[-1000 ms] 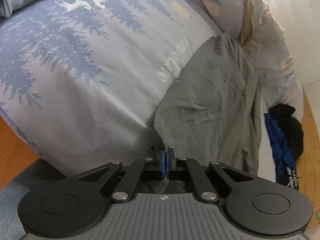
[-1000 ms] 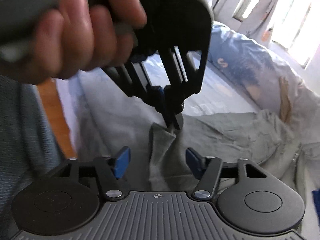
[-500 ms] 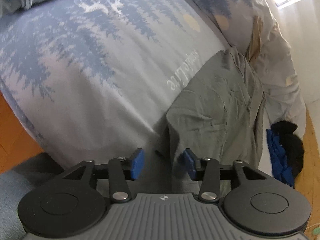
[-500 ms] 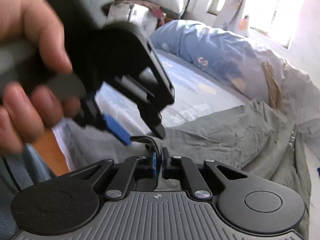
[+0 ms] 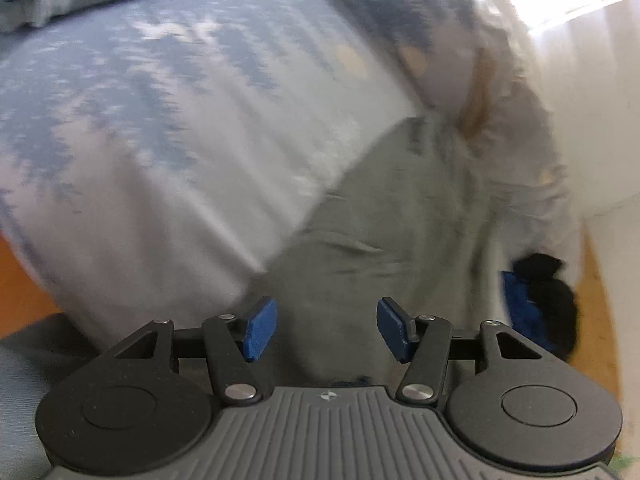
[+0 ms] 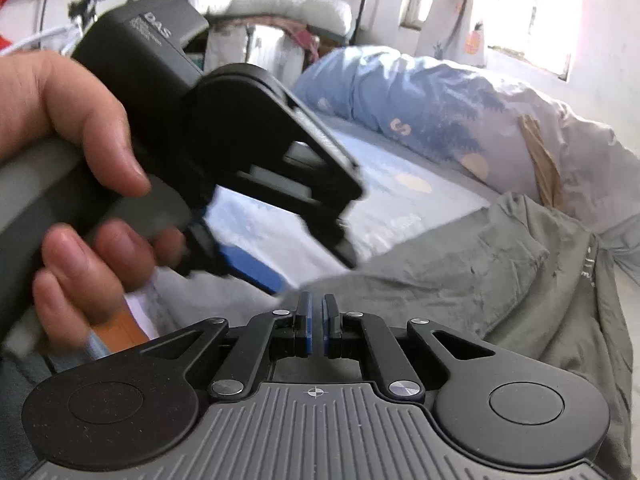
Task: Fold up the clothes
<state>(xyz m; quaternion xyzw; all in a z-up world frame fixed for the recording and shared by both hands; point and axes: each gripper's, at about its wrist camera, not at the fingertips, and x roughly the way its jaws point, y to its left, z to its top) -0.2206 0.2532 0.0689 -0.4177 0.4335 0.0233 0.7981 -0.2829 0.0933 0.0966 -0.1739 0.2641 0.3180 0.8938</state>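
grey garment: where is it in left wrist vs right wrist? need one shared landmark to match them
Left wrist: the grey garment fills centre to lower right, blurred, running up from between the open pads.
Right wrist: centre right, from the near-closed pads out to the right edge.
Shared landmark: the blue tree-print pillow behind it.

Your left wrist camera looks down close over the grey garment (image 5: 400, 216) on the bed (image 5: 160, 120); your right views both from lower, facing the window (image 6: 532, 4).
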